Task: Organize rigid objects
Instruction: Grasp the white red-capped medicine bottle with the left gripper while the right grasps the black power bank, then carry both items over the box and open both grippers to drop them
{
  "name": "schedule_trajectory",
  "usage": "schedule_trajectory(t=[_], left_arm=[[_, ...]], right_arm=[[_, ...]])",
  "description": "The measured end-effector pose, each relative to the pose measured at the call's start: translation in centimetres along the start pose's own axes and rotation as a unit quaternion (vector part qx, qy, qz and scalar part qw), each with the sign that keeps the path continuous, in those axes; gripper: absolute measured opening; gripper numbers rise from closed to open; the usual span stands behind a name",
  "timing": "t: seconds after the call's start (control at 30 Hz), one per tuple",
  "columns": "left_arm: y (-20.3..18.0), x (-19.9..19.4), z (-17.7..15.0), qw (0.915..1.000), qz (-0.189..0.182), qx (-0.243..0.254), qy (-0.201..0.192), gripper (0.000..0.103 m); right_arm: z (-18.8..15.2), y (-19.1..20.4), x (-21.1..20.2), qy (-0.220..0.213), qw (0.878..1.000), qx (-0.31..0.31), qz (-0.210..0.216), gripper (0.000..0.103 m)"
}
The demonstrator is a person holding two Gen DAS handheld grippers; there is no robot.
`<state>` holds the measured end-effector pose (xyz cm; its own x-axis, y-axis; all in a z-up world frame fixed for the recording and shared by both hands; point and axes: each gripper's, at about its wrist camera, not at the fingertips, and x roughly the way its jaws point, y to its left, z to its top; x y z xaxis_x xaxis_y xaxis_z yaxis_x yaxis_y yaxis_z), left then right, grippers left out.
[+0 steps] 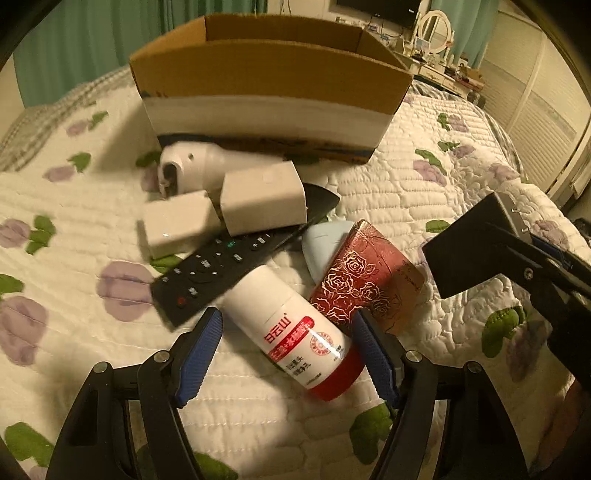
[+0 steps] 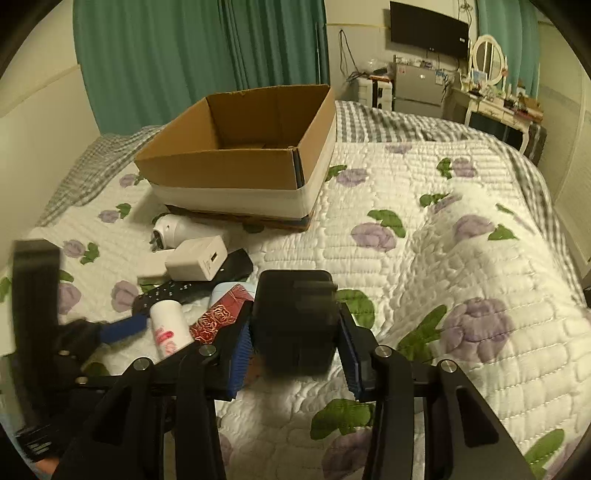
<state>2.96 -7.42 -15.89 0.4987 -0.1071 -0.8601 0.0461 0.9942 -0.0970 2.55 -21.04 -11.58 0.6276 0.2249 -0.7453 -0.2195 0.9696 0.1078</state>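
A pile of objects lies on the quilted bed in front of an open cardboard box (image 1: 266, 96) (image 2: 243, 155). My left gripper (image 1: 288, 354) is open, its blue pads on either side of a white bottle with a red label (image 1: 291, 325) (image 2: 168, 325), which lies on its side. Beside the bottle lie a red rose-patterned box (image 1: 365, 288) (image 2: 218, 317), a black remote (image 1: 221, 262), two white adapters (image 1: 262, 199) (image 1: 177, 225) and a white device (image 1: 192, 162). My right gripper (image 2: 295, 343) is shut on a black box (image 2: 295, 321) (image 1: 476, 243), held above the quilt.
A pale blue object (image 1: 325, 240) lies under the rose box. The flowered quilt (image 2: 443, 258) stretches to the right. Green curtains (image 2: 184, 55), a wall TV (image 2: 428, 27) and a dresser with a mirror (image 2: 487, 55) stand behind the bed.
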Motion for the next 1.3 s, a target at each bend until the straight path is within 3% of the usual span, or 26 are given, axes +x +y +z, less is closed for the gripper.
schedule_trajectory(t=[0.2, 0.37, 0.7, 0.83, 1.07, 1.3], left_arm=[[-0.3, -0.9, -0.3, 0.9997, -0.002, 0.022, -0.012, 0.043], [0.0, -3.1, -0.2, 0.9987, 0.003, 0.032, -0.04, 0.037], [0.4, -8.8, 1.8, 0.9919, 0.006, 0.037, -0.122, 0.036], [0.5, -11.0, 4.6, 0.9857, 0.013, 0.038, -0.164, 0.036], [1.2, -13.4, 11.5, 0.9739, 0.02, 0.046, -0.221, 0.037], [2.2, -10.8, 18.1, 0.9706, 0.025, 0.058, -0.232, 0.037]], right_arm=[[-0.6, -0.5, 1.0, 0.021, 1.0, 0.011, 0.015, 0.042], [-0.3, -0.1, -0.2, 0.001, 1.0, 0.003, 0.013, 0.042], [1.1, 1.6, -3.2, -0.033, 0.999, -0.023, 0.008, 0.042], [3.2, 2.0, -4.6, -0.053, 0.998, -0.035, 0.009, 0.042], [10.0, 2.8, -6.1, -0.1, 0.993, -0.061, 0.02, 0.042], [16.4, 2.8, -4.2, -0.129, 0.989, -0.07, 0.016, 0.042]])
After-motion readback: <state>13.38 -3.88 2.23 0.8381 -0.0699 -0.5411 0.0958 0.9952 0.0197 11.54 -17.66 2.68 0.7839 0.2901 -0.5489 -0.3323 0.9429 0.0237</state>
